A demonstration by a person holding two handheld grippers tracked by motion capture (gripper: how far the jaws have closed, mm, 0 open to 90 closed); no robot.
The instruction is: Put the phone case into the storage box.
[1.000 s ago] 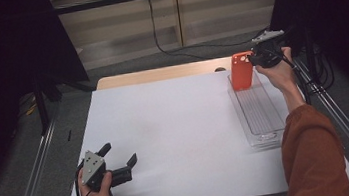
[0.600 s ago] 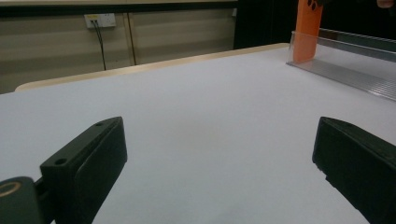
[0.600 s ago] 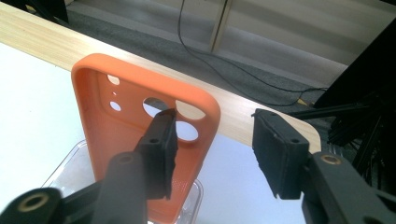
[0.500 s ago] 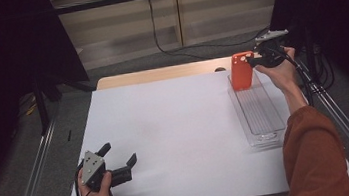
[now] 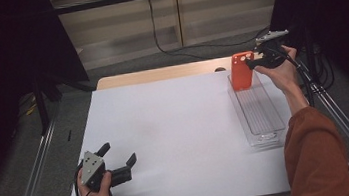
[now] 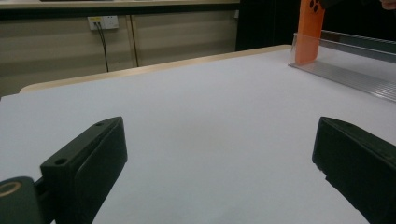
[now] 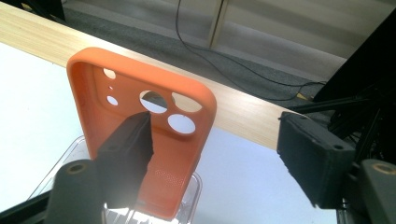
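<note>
The right gripper (image 5: 254, 61) is letting go of an orange phone case (image 5: 241, 71), its fingers (image 7: 128, 140) having just been opening and now standing apart, one in front of the case and the other clear beside it. The case is standing upright at the far end of a clear tray (image 5: 260, 112). Backing straight away should avoid tipping it. The left gripper (image 5: 118, 160) is resting wide open on the counter (image 5: 177, 138), well apart.

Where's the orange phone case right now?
In the high view the orange phone case stands upright at the far end of the clear tray on the table's right side, just left of the open right tool.
</note>
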